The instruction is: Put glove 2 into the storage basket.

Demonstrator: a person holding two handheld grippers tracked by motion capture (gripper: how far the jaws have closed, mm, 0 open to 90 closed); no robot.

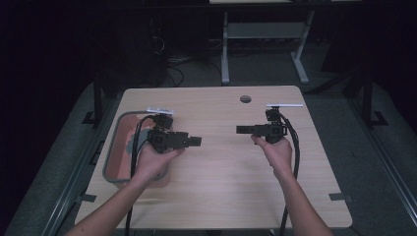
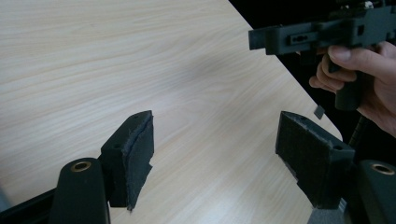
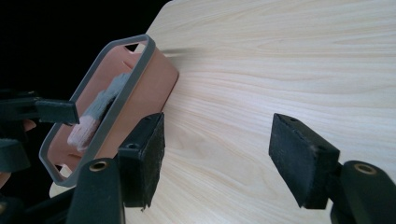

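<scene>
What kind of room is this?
Probably a lab or workshop: a bare wooden table, cables on the floor behind it, and a person holding a hand-held gripper in each hand.

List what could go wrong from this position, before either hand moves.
1. The left tongs and right tongs point at each other, both open and empty over bare table; moving inward could knock them together.
2. The basket sits at the table's left edge, and the left hand hovers over it; a sideways bump might push it off.
3. The cloth lies deep inside the basket, so the tongs may catch the grey rim reaching in.
</scene>
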